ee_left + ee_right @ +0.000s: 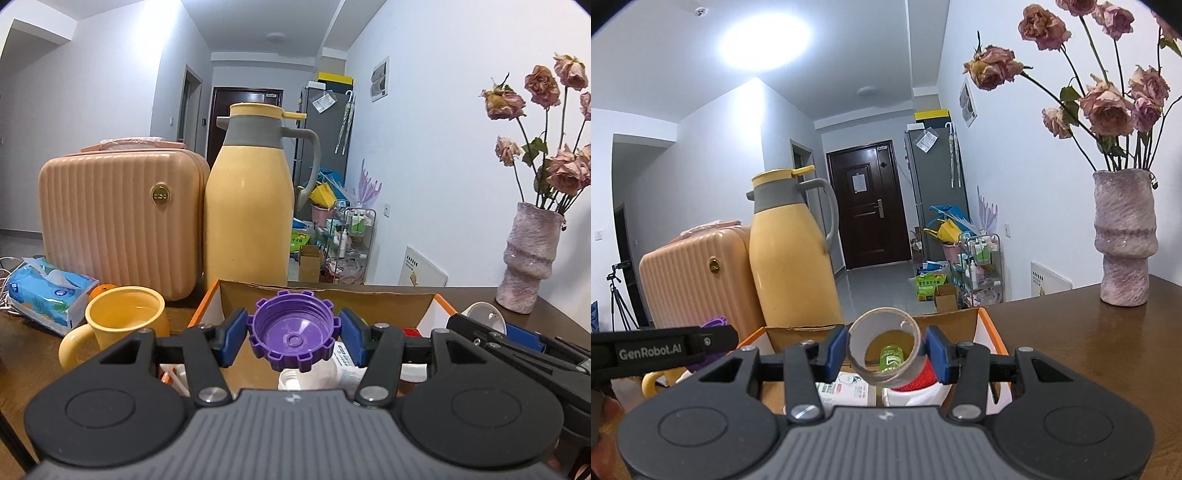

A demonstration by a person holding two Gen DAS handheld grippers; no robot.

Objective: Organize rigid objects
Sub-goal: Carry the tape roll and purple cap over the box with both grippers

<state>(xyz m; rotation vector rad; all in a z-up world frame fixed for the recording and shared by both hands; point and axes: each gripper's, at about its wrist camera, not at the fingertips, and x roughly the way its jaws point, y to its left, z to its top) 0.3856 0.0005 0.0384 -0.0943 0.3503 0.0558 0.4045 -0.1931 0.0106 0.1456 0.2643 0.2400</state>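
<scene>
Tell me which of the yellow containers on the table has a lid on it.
The tall yellow thermos jug beside the peach case is lidded, with a grey collar and handle. The yellow mug is open-topped.

A dark wooden table (1089, 350) carries an open cardboard box (325, 295), yellow mug (122, 317), thermos (247, 206), ribbed case (118, 218) — and a vase (1123, 240).
</scene>
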